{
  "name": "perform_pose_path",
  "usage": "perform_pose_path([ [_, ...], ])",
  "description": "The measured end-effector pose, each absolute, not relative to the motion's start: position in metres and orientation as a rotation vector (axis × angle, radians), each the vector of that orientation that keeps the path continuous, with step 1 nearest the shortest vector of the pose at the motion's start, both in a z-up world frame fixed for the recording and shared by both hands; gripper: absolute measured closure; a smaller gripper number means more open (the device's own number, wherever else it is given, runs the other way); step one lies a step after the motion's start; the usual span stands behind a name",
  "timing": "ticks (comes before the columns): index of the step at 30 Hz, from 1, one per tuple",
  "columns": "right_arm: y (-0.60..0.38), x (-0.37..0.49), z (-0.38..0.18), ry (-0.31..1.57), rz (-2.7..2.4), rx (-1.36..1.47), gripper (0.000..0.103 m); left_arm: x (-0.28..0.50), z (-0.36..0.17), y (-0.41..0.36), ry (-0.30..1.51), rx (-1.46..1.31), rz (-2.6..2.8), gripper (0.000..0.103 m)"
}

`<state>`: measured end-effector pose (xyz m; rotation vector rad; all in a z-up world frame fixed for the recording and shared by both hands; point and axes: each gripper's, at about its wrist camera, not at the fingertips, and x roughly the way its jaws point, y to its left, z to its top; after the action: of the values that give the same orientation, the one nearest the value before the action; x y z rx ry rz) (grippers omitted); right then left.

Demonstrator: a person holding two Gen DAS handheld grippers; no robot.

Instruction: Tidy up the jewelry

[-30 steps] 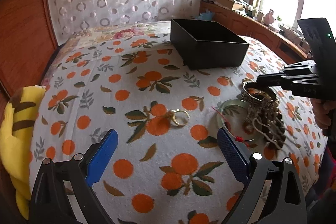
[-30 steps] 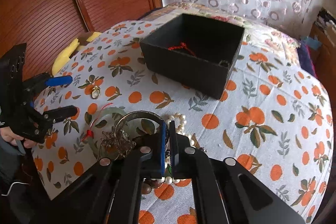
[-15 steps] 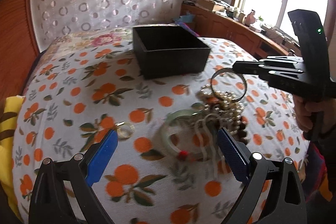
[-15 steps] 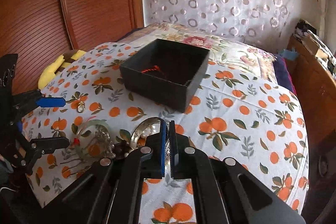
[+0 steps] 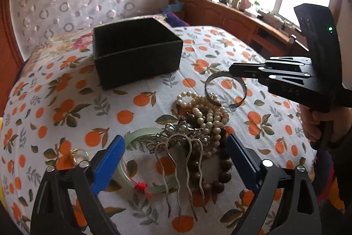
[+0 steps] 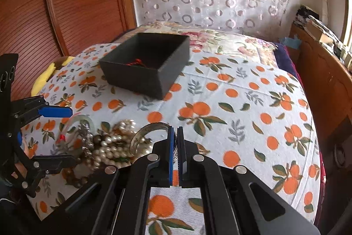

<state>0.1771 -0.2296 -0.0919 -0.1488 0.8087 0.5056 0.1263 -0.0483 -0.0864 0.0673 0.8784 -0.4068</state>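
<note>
My right gripper (image 6: 175, 136) is shut on a silver cuff bangle (image 6: 144, 136) and holds it just above the jewelry pile; the gripper (image 5: 231, 69) and bangle (image 5: 222, 89) also show in the left wrist view. My left gripper (image 5: 176, 151) is open over a silver hair fork (image 5: 182, 169), with pearls (image 5: 204, 111), dark wooden beads (image 5: 222, 169) and a green jade bangle (image 5: 129, 173) around it. A gold ring (image 5: 79, 155) lies to the left. The black box (image 5: 136, 54) stands behind; it holds a red cord (image 6: 136, 62).
The orange-print cloth (image 6: 242, 107) covers the bed. A yellow plush (image 6: 47, 74) lies at the left edge. A wooden cabinet (image 6: 325, 80) with clutter runs along the right under the window. A wooden panel (image 6: 66, 3) is at the back left.
My right gripper has lifted the silver bangle off the pile and carried it up. My left gripper has swung right from the gold ring to over the hair fork and pile.
</note>
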Motion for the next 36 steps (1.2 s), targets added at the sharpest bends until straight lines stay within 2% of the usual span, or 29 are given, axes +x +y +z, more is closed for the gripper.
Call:
perform_pose_path([
  [1,-0.231,0.178,-0.094,0.816,0.504,-0.145,0.1,0.128,-0.087,-0.05,0.884,0.075,-0.404,0.022],
  [6,-0.235,0.181,-0.104,0.84,0.485,-0.147,0.1,0.132,-0.093,-0.055,0.905,0.1,-0.408,0.026],
  [9,-0.234,0.183,-0.11,0.854,0.476,-0.154,0.1,0.134,-0.096,-0.058,0.91,0.121,-0.402,0.04],
  [10,-0.235,0.183,-0.112,0.855,0.475,-0.155,0.1,0.134,-0.097,-0.058,0.911,0.121,-0.405,0.042],
  [23,-0.236,0.191,-0.113,0.879,0.487,-0.113,0.098,0.124,-0.077,-0.045,0.825,0.096,-0.361,0.042],
  [27,-0.231,0.191,-0.119,0.911,0.505,-0.133,0.091,0.125,-0.068,-0.039,0.795,0.077,-0.339,0.042],
  [29,-0.23,0.19,-0.12,0.905,0.5,-0.145,0.091,0.127,-0.064,-0.036,0.786,0.069,-0.331,0.042],
  [31,-0.23,0.189,-0.119,0.894,0.502,-0.147,0.097,0.129,-0.062,-0.035,0.776,0.06,-0.323,0.042],
  [36,-0.23,0.187,-0.102,0.841,0.506,-0.148,0.098,0.135,-0.051,-0.029,0.751,0.041,-0.303,0.042],
])
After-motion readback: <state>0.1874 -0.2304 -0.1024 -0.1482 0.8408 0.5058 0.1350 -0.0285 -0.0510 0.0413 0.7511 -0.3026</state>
